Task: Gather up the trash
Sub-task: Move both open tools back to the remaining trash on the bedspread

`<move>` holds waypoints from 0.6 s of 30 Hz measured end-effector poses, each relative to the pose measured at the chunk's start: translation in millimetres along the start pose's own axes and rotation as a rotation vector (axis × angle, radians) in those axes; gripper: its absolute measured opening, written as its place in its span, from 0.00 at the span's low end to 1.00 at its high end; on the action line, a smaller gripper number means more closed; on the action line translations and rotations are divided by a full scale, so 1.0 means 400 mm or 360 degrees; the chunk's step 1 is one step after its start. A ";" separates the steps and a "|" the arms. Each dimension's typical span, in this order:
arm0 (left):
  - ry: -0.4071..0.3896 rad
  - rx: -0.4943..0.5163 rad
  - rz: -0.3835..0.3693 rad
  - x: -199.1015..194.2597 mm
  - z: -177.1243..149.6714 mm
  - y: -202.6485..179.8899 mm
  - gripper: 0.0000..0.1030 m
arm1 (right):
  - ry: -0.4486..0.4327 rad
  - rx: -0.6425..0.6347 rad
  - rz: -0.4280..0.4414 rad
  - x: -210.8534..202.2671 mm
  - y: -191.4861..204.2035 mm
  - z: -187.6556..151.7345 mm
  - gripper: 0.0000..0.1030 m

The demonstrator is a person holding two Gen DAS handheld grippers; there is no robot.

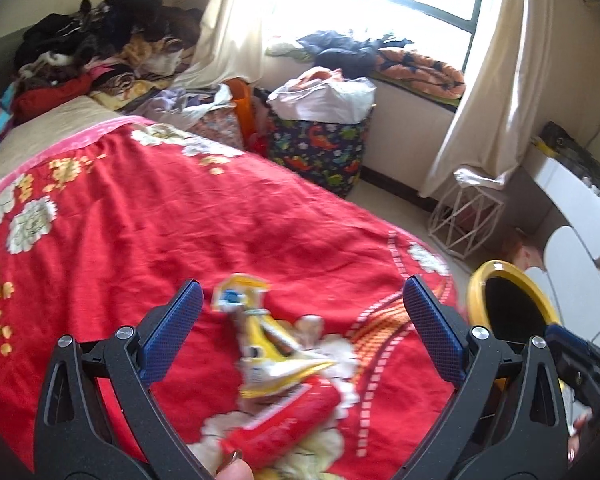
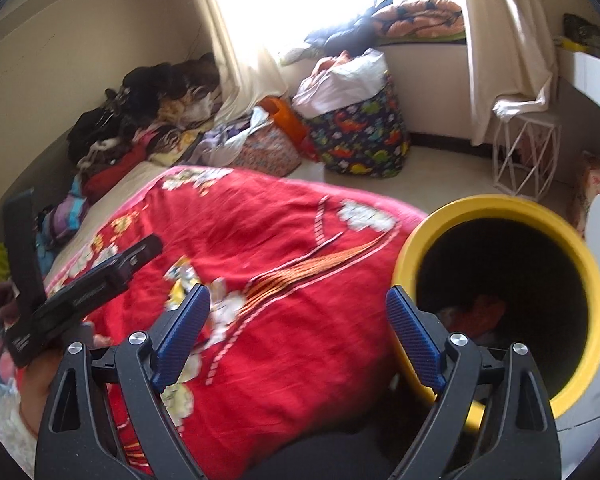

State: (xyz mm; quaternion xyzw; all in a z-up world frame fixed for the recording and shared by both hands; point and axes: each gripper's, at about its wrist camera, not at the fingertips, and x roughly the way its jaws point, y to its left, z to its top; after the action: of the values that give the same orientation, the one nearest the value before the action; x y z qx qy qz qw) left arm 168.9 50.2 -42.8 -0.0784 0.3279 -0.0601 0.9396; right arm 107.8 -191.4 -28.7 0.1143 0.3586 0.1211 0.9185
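Note:
A crumpled yellow and white wrapper (image 1: 260, 344) and a red wrapper (image 1: 284, 420) lie on the red flowered bedspread (image 1: 160, 240). My left gripper (image 1: 304, 340) is open, its blue pads either side of the wrappers and just above them. The yellow wrapper also shows in the right wrist view (image 2: 182, 280), partly behind a finger. A yellow bin (image 2: 508, 296) with a black inside stands beside the bed, some trash in its bottom; it also shows in the left wrist view (image 1: 508, 300). My right gripper (image 2: 298, 340) is open and empty between bed and bin.
A dinosaur-print bag (image 1: 320, 148) full of cloth stands on the floor by the window. A pile of clothes (image 1: 100, 48) lies at the head of the bed. A white wire stand (image 1: 468, 216) and a white desk (image 1: 572, 200) are on the right.

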 end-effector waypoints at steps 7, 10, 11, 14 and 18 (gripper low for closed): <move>0.0062 -0.0005 0.0140 0.027 0.009 0.095 0.89 | 0.0142 -0.0064 0.0112 0.079 0.112 -0.041 0.84; 0.0085 0.0012 0.0179 0.039 0.009 0.124 0.89 | 0.0199 -0.0089 0.0134 0.118 0.152 -0.053 0.84; 0.0100 0.0014 0.0189 0.045 0.009 0.135 0.89 | 0.0214 -0.0090 0.0138 0.128 0.162 -0.059 0.84; 0.0137 0.0013 0.0199 0.060 0.007 0.162 0.87 | 0.0280 -0.0075 0.0161 0.175 0.192 -0.070 0.84; 0.0181 0.0005 0.0194 0.080 0.000 0.186 0.76 | 0.0357 -0.0005 0.0184 0.229 0.209 -0.079 0.84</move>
State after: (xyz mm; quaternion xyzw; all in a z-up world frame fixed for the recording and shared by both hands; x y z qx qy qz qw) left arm 198.6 118.0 -76.1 -0.0533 0.3847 -0.0075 0.9215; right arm 139.6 -80.6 -84.4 0.1192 0.4517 0.1865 0.8643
